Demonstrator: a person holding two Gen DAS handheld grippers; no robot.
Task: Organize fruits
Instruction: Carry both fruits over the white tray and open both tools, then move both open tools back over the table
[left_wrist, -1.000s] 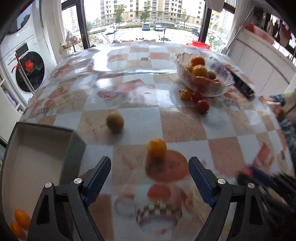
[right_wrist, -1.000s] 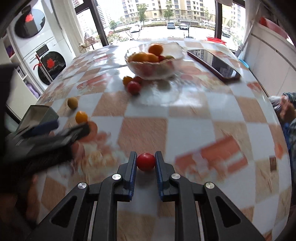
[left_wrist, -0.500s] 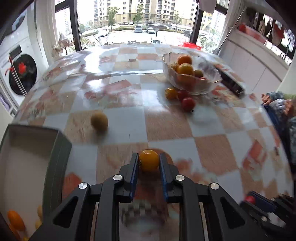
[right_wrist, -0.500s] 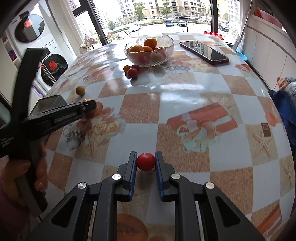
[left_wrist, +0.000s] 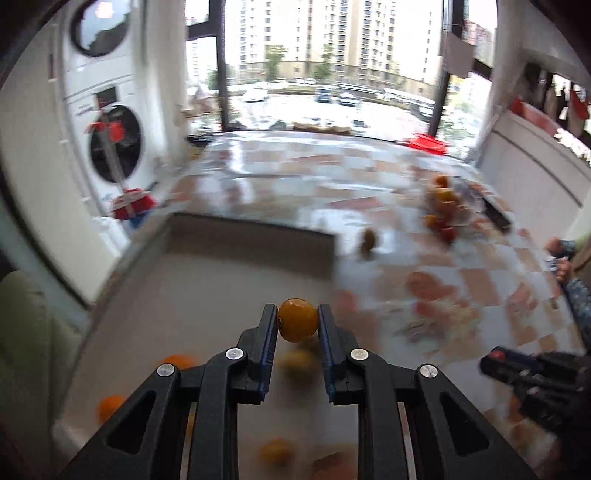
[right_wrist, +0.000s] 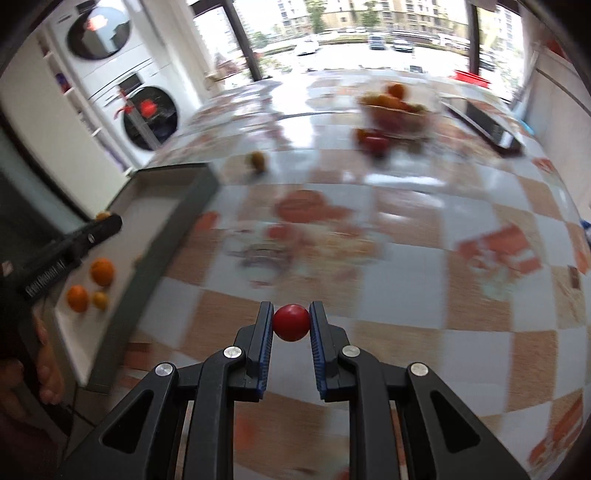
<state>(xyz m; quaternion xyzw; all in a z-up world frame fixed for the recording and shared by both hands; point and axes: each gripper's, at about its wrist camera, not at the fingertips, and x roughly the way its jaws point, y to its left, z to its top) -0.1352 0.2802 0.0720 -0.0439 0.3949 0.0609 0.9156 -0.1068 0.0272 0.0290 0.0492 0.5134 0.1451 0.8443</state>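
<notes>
Looking maybe halfway done: left gripper pinches an orange fruit over the tray at the table's left edge, right gripper pinches a red tomato above the tablecloth, while several fruits wait by the bowl at the far right corner.

I see open tabletop ahead of my right claw; the tray wall blocks the left, the bowl stands far.

Left claw, orange fruit: now over tray.
</notes>
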